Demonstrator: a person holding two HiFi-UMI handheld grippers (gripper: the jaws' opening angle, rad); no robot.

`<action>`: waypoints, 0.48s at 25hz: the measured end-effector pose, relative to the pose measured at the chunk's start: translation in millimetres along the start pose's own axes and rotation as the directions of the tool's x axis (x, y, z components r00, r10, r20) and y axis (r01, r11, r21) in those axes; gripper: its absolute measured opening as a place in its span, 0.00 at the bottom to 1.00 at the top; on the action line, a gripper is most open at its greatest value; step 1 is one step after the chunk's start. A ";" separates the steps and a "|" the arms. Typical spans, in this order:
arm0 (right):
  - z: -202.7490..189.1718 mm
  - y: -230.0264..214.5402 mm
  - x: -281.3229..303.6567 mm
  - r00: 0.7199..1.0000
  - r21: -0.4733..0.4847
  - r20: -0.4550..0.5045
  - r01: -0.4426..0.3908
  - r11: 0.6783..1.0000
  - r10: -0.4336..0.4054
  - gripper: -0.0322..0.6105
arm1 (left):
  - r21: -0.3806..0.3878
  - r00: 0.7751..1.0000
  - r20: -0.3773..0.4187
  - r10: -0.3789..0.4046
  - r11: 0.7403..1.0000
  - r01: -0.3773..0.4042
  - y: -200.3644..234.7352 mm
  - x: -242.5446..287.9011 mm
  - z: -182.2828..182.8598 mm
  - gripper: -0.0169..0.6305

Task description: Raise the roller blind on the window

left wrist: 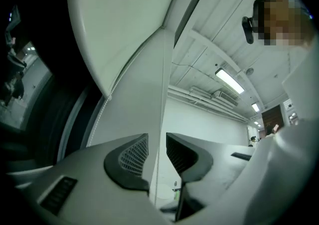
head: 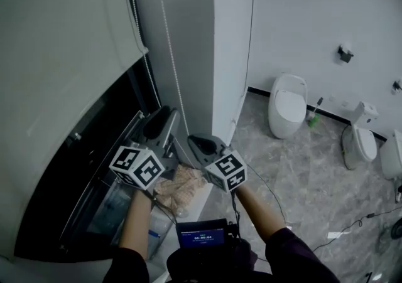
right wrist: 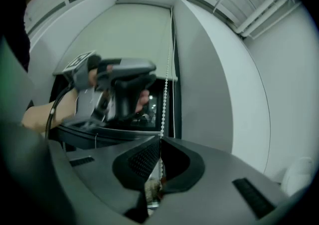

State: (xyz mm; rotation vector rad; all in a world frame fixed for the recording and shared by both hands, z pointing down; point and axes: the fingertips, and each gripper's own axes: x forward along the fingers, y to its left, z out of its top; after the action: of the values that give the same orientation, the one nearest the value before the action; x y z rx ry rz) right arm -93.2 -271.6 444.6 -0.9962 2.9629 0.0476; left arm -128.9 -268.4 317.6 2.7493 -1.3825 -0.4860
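The pale roller blind (head: 63,56) covers the top of the dark window (head: 94,175), and its bottom bar hangs partway down. The white bead chain (head: 171,49) runs down beside the grey wall column. My right gripper (head: 200,144) is shut on the bead chain (right wrist: 165,89), which passes up from between its pads (right wrist: 160,141). My left gripper (head: 164,114) stands just left of it and a little higher, jaws open with nothing between them (left wrist: 157,141). In the left gripper view the chain (left wrist: 99,119) lies off to the left of the jaws.
The wall column (head: 232,43) stands right behind the chain. Two toilets (head: 287,106) (head: 359,144) and a green brush (head: 313,118) stand on the marble floor to the right, with cables (head: 352,225) nearby. A beige patterned bundle (head: 182,181) lies below the grippers.
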 end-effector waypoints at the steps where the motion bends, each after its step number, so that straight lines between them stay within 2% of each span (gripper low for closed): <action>1: -16.5 3.1 -3.6 1.000 0.028 -0.012 -0.014 1.000 0.014 0.07 | 0.017 1.000 0.003 -0.013 1.000 0.013 -3.7 6.6 10.0 0.14; 3: -30.4 8.1 -11.3 0.999 0.059 -0.012 -0.031 0.998 0.031 0.07 | 0.081 0.999 0.010 -0.048 0.996 0.047 -12.8 26.8 43.4 0.18; 5: -25.7 9.7 -14.2 0.999 0.049 -0.005 -0.037 0.998 0.038 0.07 | 0.138 0.996 0.039 -0.085 0.987 0.079 -20.7 53.5 96.0 0.19; 8: -34.8 12.9 -18.3 0.999 0.033 -0.004 -0.047 0.998 0.047 0.07 | 0.165 0.988 0.099 -0.119 0.981 0.102 -30.7 80.9 168.4 0.19; 10: -57.9 16.9 -26.2 0.999 0.031 0.000 -0.050 0.998 0.050 0.07 | 0.180 0.983 0.132 -0.126 0.978 0.102 -38.8 83.8 193.1 0.19; 12: -65.1 14.2 -29.5 0.999 0.033 0.007 -0.047 0.998 0.047 0.07 | 0.199 0.979 0.152 -0.136 0.974 0.105 -47.3 90.4 219.7 0.19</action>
State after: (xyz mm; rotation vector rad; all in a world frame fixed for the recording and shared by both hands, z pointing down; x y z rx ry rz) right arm -78.6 -244.7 510.8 -0.9212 2.9714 0.0023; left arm -104.7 -285.6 77.2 3.0227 -1.3658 -0.6319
